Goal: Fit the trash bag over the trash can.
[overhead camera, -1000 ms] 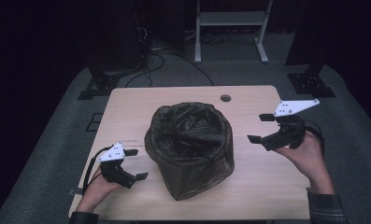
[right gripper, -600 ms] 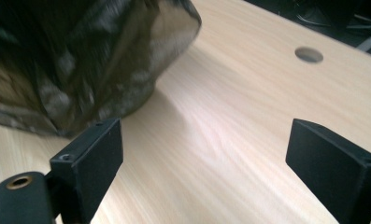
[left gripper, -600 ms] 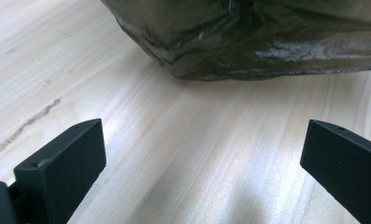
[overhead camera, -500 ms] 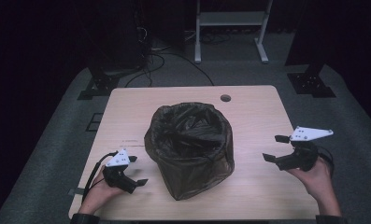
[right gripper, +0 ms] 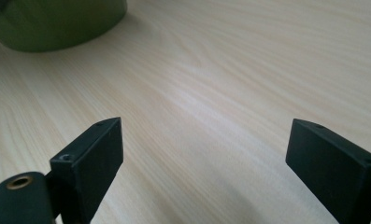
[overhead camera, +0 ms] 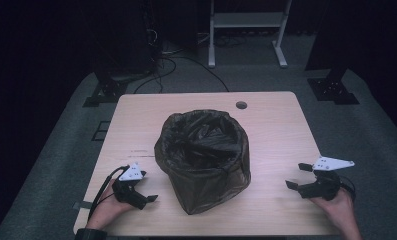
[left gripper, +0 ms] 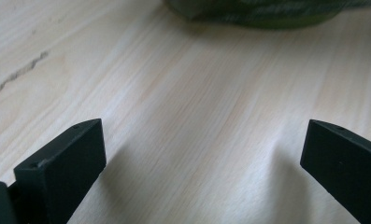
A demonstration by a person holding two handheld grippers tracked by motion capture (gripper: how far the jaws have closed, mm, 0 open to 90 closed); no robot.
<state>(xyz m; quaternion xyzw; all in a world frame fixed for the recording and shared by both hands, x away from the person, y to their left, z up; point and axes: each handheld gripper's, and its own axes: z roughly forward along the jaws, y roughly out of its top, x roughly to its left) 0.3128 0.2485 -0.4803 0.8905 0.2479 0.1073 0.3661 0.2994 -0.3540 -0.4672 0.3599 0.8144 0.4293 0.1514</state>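
Note:
A round bin lined with a dark plastic bag [overhead camera: 203,155] stands in the middle of the light wooden table [overhead camera: 276,125]. My left gripper [overhead camera: 148,192] rests low at the table's front left, jaws wide apart with only bare wood between them. Its own view has the gripper [left gripper: 199,163] open and the bin's green base [left gripper: 262,14] at the top edge. My right gripper [overhead camera: 297,176] sits low at the front right, open and empty, pointing toward the bin. In the right gripper view the gripper [right gripper: 204,158] spans bare wood, with the bin's base [right gripper: 52,23] at upper left.
A small round hole [overhead camera: 241,105] marks the table's far edge. Grey carpet surrounds the table. Behind it stand a white frame [overhead camera: 246,30], dark stands [overhead camera: 331,85] and cables [overhead camera: 171,60] on the floor.
My right gripper has come down from above the table's right edge to just over the front right of the top. The left gripper has sunk slightly.

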